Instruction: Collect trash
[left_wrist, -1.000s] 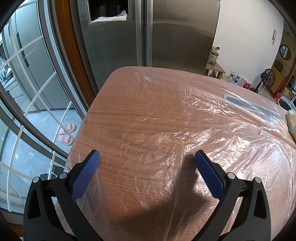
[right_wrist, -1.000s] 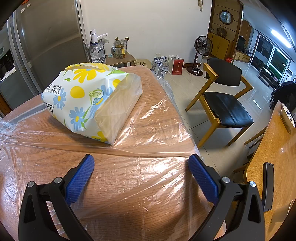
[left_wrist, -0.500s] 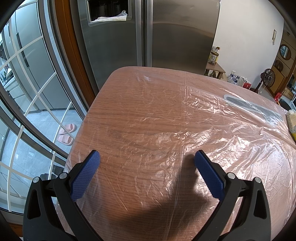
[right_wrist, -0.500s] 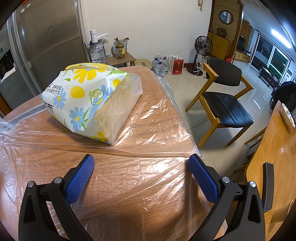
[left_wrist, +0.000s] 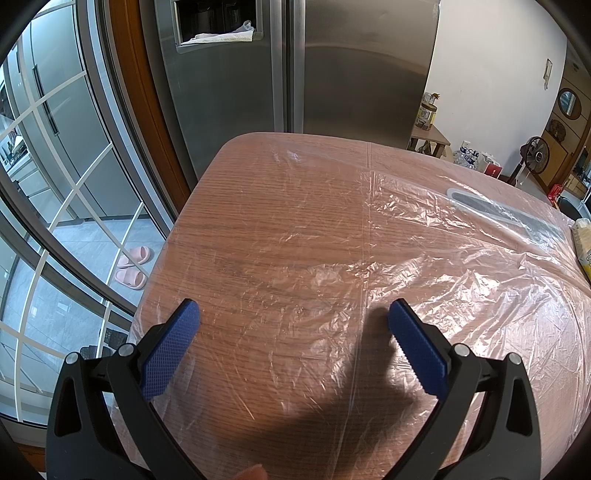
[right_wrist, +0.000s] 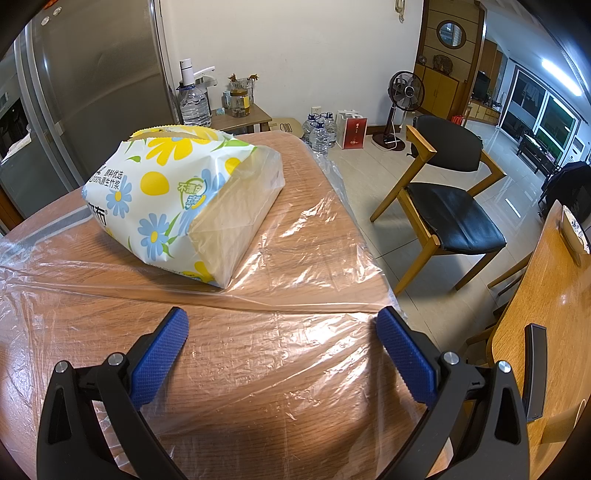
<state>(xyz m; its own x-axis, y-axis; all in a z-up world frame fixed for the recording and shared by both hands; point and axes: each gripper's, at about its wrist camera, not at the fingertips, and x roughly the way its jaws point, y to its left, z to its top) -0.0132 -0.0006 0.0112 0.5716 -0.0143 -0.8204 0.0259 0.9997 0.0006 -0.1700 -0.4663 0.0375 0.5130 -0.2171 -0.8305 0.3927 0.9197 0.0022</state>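
My left gripper (left_wrist: 293, 334) hangs over the wooden surface (left_wrist: 266, 229), its blue fingers (left_wrist: 168, 356) spread wide with nothing between them. Under them lies a clear plastic sheet (left_wrist: 436, 258), crinkled and spread across most of the surface; it is flat on my left side and more rumpled toward the right. A grey strip (left_wrist: 506, 216) lies beneath the sheet near the far right edge. Past the surface stands a steel refrigerator (left_wrist: 295, 70), and a pair of pink slippers (left_wrist: 133, 267) sits on the floor to the left.

My right gripper (right_wrist: 280, 339) is also wide open and holds nothing, its fingers (right_wrist: 406, 360) low above the same plastic sheet (right_wrist: 306, 240). Just ahead of it, slightly left, a flower-printed pack of tissues (right_wrist: 173, 199) rests on the surface (right_wrist: 243, 413), lying on top of the sheet, with a raised fold of the plastic running between it and my fingertips. A black-seated wooden chair (right_wrist: 443, 206) stands on the floor to the right.
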